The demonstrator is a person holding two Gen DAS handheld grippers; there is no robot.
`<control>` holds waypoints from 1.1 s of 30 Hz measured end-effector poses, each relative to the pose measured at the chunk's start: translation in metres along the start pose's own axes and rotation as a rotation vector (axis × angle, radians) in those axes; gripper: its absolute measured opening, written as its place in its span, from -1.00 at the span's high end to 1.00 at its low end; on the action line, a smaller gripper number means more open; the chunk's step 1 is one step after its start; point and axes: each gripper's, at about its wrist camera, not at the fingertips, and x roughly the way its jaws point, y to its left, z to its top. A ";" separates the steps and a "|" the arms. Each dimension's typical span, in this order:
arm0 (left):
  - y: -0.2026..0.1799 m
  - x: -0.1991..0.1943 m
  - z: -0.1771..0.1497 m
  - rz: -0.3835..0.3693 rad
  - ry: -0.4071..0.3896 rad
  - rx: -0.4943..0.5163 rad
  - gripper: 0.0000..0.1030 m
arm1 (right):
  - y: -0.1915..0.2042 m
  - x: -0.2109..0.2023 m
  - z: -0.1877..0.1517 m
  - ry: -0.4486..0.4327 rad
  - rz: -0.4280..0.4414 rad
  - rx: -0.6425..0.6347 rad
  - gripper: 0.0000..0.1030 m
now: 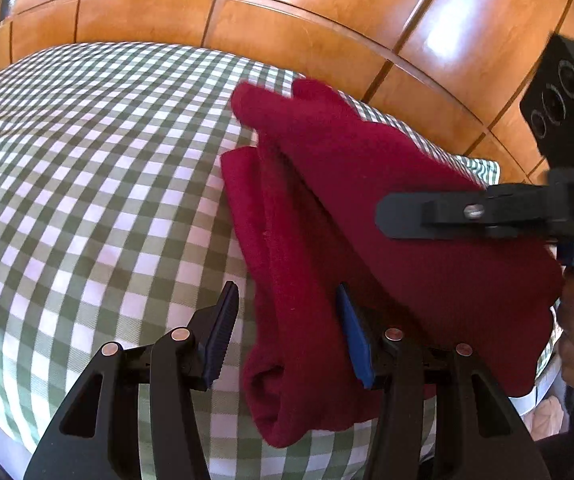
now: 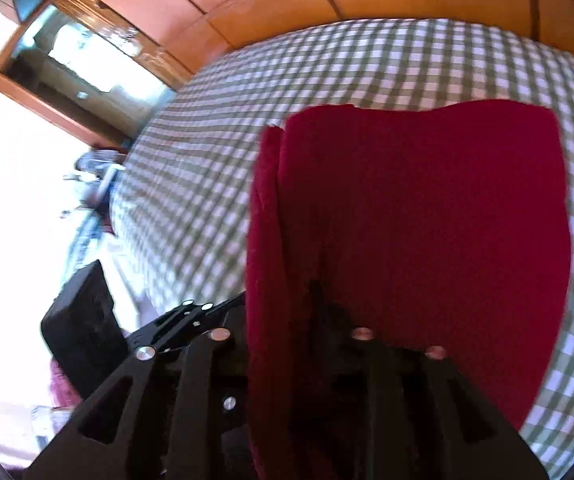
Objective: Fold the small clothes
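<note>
The right gripper (image 1: pixel 391 216) seems to hold a flap of the red cloth (image 1: pixel 327 208) up over the folded part on the checked bed cover (image 1: pixel 87 180), but the cloth hides its jaws, so I cannot tell how tight they are. The left gripper (image 1: pixel 287 328) has its jaws wide open with nothing in them, right by the near edge of the folded part. I think the flap should go down slowly, edges lined up; the cloth looks soft, thick and fuzzy, so it may bunch
</note>
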 end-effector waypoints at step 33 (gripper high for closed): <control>-0.066 -0.063 0.024 -0.334 0.008 -0.074 -0.01 | -0.073 -0.078 -0.166 -0.121 -0.332 -0.200 -0.37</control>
